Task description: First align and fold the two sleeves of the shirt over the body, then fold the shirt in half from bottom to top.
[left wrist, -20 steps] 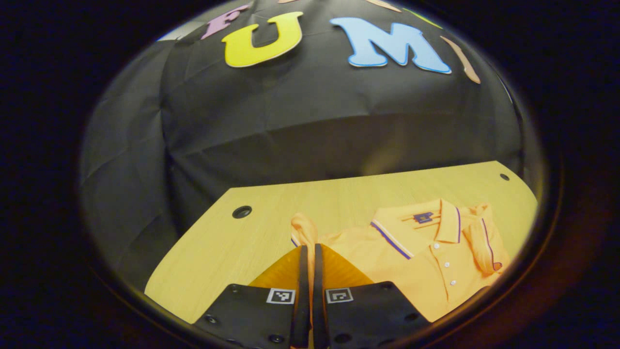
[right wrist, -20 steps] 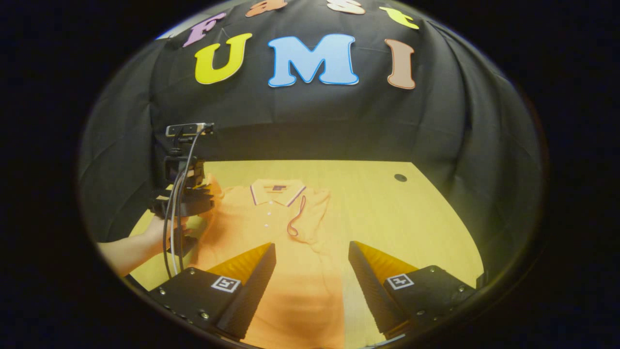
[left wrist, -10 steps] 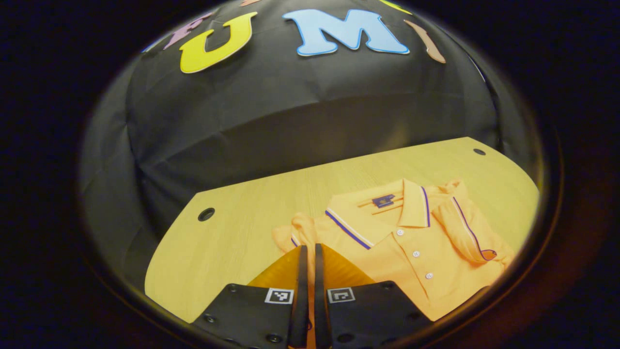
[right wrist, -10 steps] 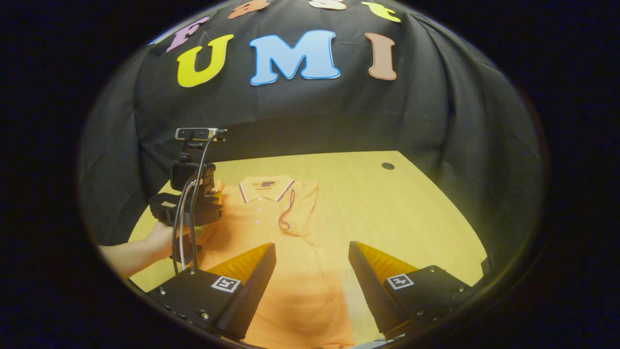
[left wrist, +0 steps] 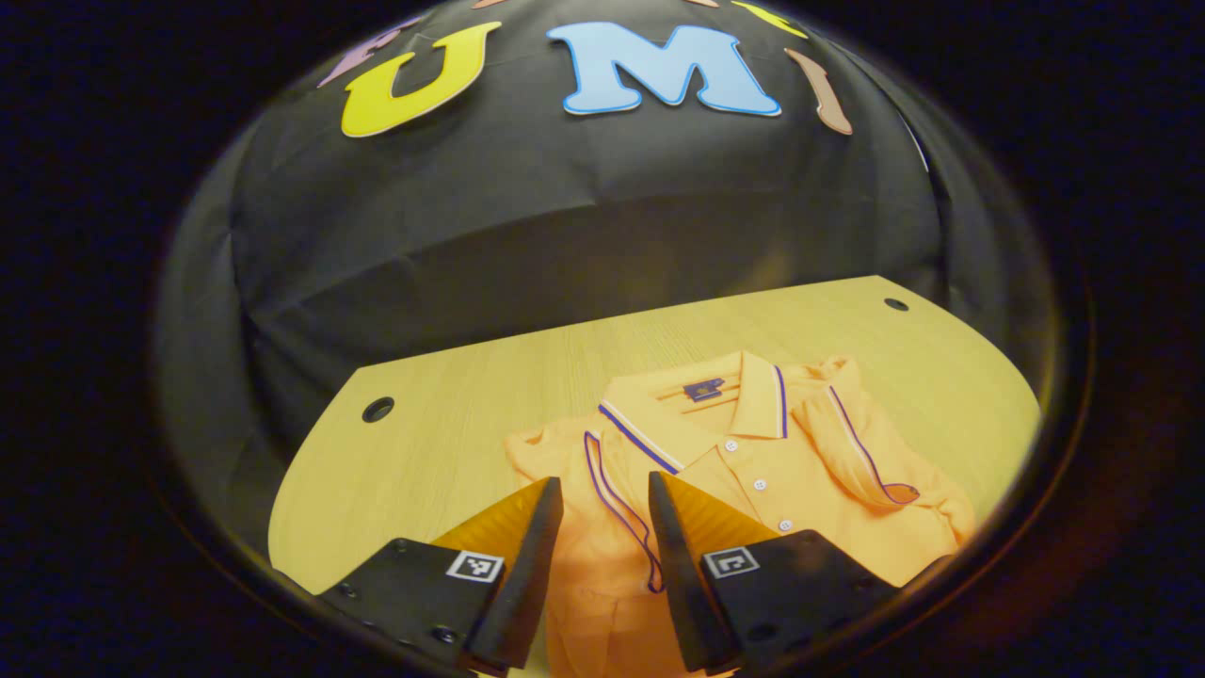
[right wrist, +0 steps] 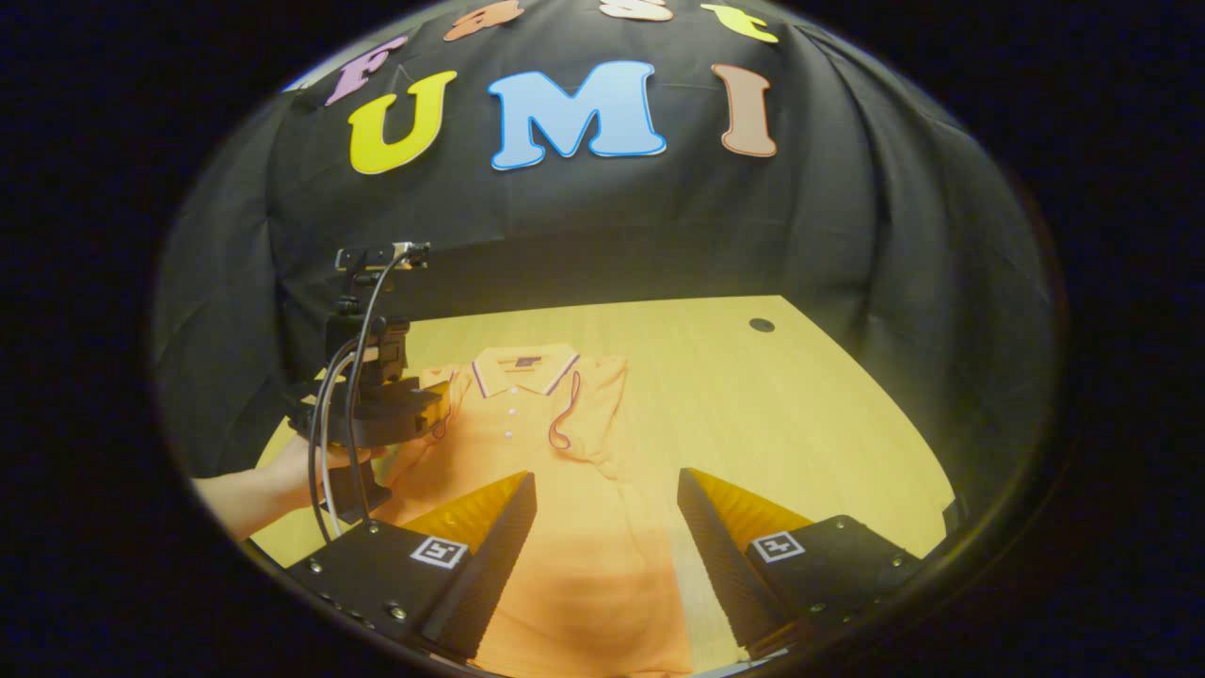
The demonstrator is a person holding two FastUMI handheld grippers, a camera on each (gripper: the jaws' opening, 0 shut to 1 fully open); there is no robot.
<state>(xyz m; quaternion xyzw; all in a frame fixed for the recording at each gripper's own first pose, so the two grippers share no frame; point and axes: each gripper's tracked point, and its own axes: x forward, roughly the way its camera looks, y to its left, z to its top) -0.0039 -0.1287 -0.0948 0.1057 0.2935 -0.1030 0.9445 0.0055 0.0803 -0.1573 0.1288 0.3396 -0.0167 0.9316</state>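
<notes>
An orange polo shirt (left wrist: pixel 753 471) (right wrist: pixel 546 452) with purple-trimmed collar lies face up on the wooden table (left wrist: pixel 452 414). Both sleeves lie folded over the body: one sleeve (left wrist: pixel 612 490) with its purple cuff line between my left gripper's fingers, the other sleeve (left wrist: pixel 861 447) across the far side. My left gripper (left wrist: pixel 602 490) is open just above the near sleeve, nothing pressed between its fingers. In the right gripper view the left gripper (right wrist: pixel 377 405) is held by a hand at the shirt's left shoulder. My right gripper (right wrist: pixel 607 480) stands open over the shirt's lower body.
The table (right wrist: pixel 800 405) has a round cable hole (left wrist: pixel 377 409) near one corner and another hole (right wrist: pixel 761 325) at the far right. Black cloth walls close the booth behind. A person's forearm (right wrist: pixel 245 494) reaches in from the left.
My left gripper has opened and let go of the sleeve, which now lies folded on the shirt's body. The right gripper has stayed open and almost still.
</notes>
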